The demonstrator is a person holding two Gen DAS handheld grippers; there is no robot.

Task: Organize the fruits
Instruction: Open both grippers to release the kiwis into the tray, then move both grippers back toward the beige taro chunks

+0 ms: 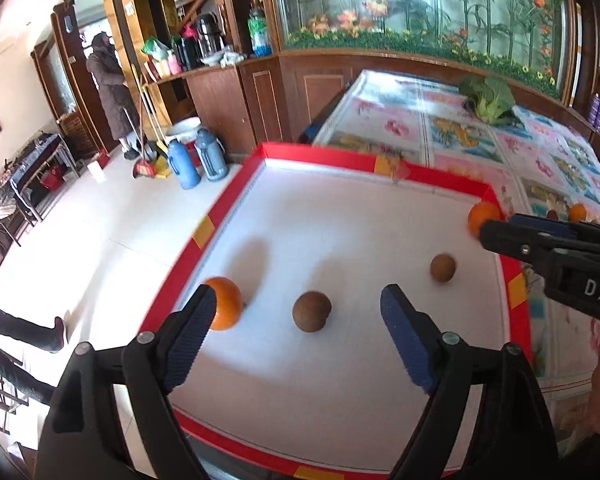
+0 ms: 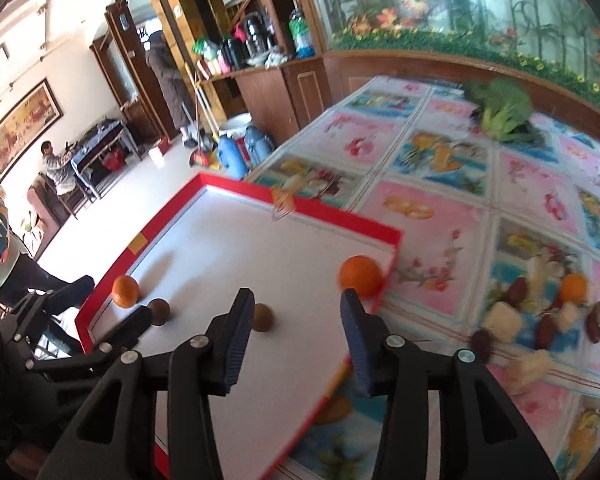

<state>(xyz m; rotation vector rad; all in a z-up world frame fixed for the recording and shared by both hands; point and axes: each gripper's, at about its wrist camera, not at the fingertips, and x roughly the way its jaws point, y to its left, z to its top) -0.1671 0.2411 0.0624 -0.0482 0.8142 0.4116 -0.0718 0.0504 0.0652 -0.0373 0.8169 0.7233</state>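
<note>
A white tray with a red rim (image 1: 324, 154) sits at the table's left edge. In it lie two oranges and two brown round fruits. My left gripper (image 1: 300, 296) stands open above the tray; one brown fruit (image 1: 311, 312) lies between and beyond its fingers, untouched. One orange (image 1: 224, 304) sits just past the left finger, the other brown fruit (image 1: 443, 267) further right. My right gripper (image 2: 297, 298) is open and empty. The second orange (image 2: 359, 275) rests by the tray's right rim (image 2: 394, 240), just past its right fingertip. A brown fruit (image 2: 263, 317) peeks from behind its left finger.
On the flowered tablecloth (image 2: 440, 216) to the right lies a pile with another orange (image 2: 573, 288), dark red fruits (image 2: 545, 330) and pale cubes (image 2: 502, 320). A leafy green vegetable (image 2: 500, 110) lies at the far side. Left of the tray is open floor with blue flasks (image 1: 184, 162) and people.
</note>
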